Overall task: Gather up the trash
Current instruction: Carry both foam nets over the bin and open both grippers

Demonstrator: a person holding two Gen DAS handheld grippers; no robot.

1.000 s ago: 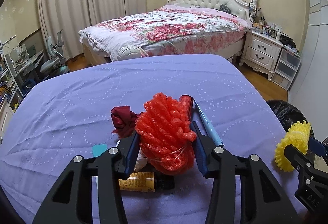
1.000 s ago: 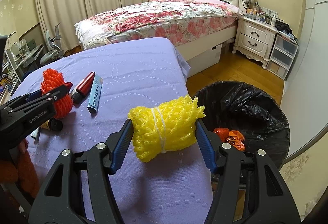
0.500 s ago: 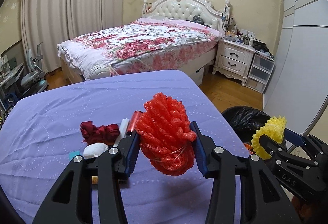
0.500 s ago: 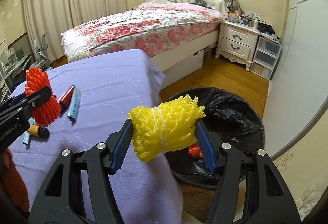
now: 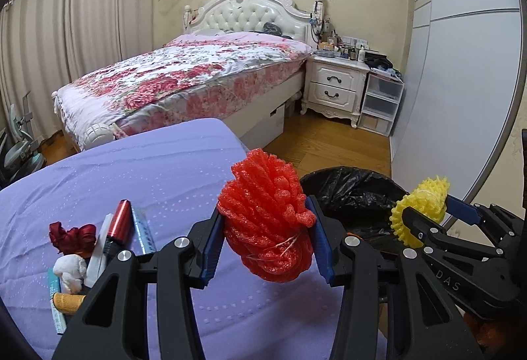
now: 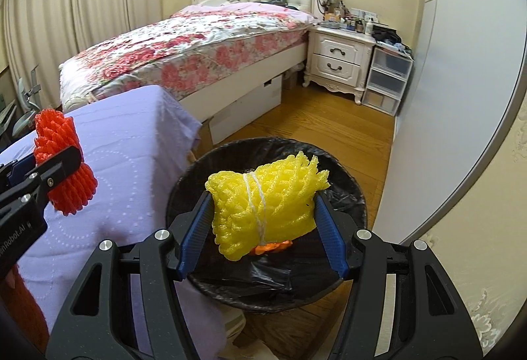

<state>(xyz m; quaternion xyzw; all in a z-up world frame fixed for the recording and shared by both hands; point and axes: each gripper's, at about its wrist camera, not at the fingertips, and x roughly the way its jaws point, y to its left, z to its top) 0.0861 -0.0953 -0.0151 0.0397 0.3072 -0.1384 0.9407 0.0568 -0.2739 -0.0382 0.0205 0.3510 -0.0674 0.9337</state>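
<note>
Right tool clamped on yellow foam net over black-lined bin at frame centre, left tool gripping red foam net, "DAS" lower right.

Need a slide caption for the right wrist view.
Right hand-held gripper holds a yellow foam net over the black-lined trash bin.
</note>
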